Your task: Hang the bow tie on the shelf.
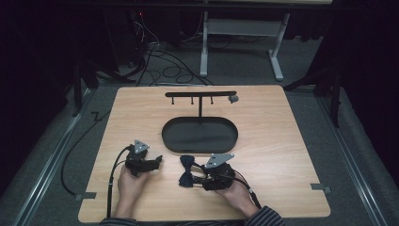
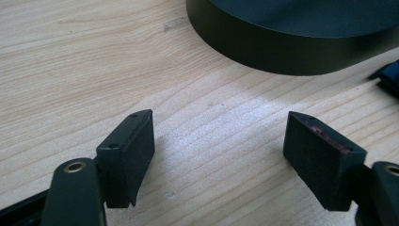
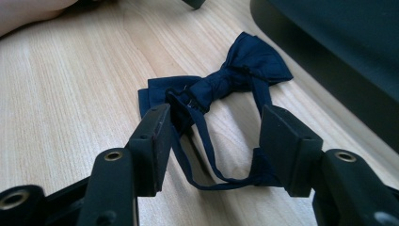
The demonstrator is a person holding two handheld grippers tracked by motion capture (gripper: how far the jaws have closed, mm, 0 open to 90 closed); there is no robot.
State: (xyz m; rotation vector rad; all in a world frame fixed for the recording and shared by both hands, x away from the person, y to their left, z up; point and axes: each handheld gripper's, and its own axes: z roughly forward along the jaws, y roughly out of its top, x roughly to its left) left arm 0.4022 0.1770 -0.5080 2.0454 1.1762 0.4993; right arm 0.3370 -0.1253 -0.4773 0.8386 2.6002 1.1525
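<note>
A navy bow tie (image 1: 187,170) lies flat on the wooden table (image 1: 282,141), just in front of the black oval tray (image 1: 200,147). My right gripper (image 1: 197,179) points left at it, jaws open. In the right gripper view the bow tie (image 3: 244,63) has its thin strap (image 3: 207,146) looping back between the open jaws of my right gripper (image 3: 215,113); the pads do not press on it. My left gripper (image 1: 157,160) rests to the bow tie's left, held by a hand. In its own view my left gripper (image 2: 219,117) stands open over bare wood, with the tray wall (image 2: 291,52) ahead.
A black T-shaped stand (image 1: 201,94) with small hooks rises from the tray's far side, and a small grey object (image 1: 233,99) hangs at its right end. Cables trail from both grippers toward the table's near edge. A blue corner of the bow tie (image 2: 390,75) shows at the right edge of the left gripper view.
</note>
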